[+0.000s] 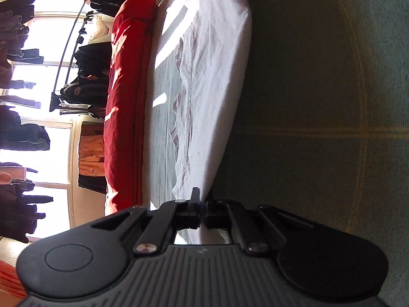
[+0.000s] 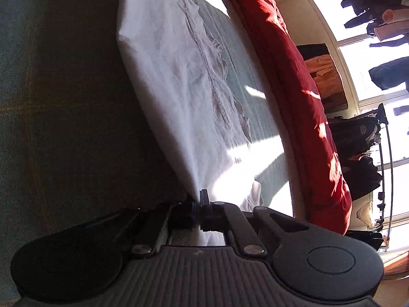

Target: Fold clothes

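Both tongs are pinching the same white garment [image 1: 212,81], each at one near corner. The left gripper [image 1: 200,208] is pressing its jaws together on the cloth's edge right at its tips, and the right gripper [image 2: 198,208] is doing the same at the other end, with the fabric running away from each pair of tips across the green plaid bedcover [image 1: 319,102] — a taut sheet stretching ahead of both. Beyond the garment, further from the tips, a red quilt [image 1: 125,102] is lying along the bed's far side. The step in hand is probably lifting this near edge to carry it over. To do it well, the two hands should be rising together and keeping the edge between them straight — uneven height would skew the crease. A thin pinch like this may slip, so steady tension matters.
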Demonstrator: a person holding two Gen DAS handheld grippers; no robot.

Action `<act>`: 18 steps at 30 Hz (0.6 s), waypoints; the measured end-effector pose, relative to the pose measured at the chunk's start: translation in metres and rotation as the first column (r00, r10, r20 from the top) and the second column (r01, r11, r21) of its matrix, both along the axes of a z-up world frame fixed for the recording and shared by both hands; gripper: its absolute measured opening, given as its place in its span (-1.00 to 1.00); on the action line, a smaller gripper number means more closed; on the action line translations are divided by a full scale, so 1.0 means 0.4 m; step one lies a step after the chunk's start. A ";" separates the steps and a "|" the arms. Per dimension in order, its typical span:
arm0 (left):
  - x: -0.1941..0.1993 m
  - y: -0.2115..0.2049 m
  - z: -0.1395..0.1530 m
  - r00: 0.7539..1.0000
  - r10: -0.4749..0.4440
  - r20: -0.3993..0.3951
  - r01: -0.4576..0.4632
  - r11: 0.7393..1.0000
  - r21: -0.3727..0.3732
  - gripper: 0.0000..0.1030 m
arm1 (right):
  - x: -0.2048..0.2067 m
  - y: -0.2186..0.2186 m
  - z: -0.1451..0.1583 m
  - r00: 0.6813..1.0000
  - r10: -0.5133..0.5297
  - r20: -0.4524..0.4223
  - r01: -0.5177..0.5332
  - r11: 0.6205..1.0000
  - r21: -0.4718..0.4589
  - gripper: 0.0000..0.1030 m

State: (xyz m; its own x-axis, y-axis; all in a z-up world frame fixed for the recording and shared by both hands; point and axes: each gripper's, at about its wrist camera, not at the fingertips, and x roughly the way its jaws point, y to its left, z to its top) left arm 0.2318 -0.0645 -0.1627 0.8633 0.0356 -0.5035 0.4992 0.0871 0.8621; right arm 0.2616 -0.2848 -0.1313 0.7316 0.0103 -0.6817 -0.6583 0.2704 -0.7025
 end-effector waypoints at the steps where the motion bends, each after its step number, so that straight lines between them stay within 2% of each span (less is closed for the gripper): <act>1: -0.012 0.000 0.011 1.000 -0.001 -0.004 0.001 1.000 -0.002 -1.00 | -0.006 -0.001 0.007 1.000 0.003 -0.004 -0.003 1.000 0.001 -0.96; 8: -0.153 -0.002 0.062 0.997 -0.037 -0.069 0.037 0.999 0.010 -1.00 | -0.105 0.003 0.055 0.994 0.018 -0.108 -0.018 1.000 -0.001 -0.96; 18: -0.366 -0.004 0.087 0.980 -0.049 -0.191 0.046 0.999 -0.020 -0.99 | -0.317 0.012 0.086 0.965 0.034 -0.259 -0.036 0.999 -0.002 -0.95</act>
State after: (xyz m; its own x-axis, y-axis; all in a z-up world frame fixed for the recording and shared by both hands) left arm 0.0852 -0.0661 -0.1280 0.7514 -0.0121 -0.6597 0.6587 0.0724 0.7489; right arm 0.1349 -0.2800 -0.0968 0.5297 0.0273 -0.8478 -0.8268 0.2398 -0.5088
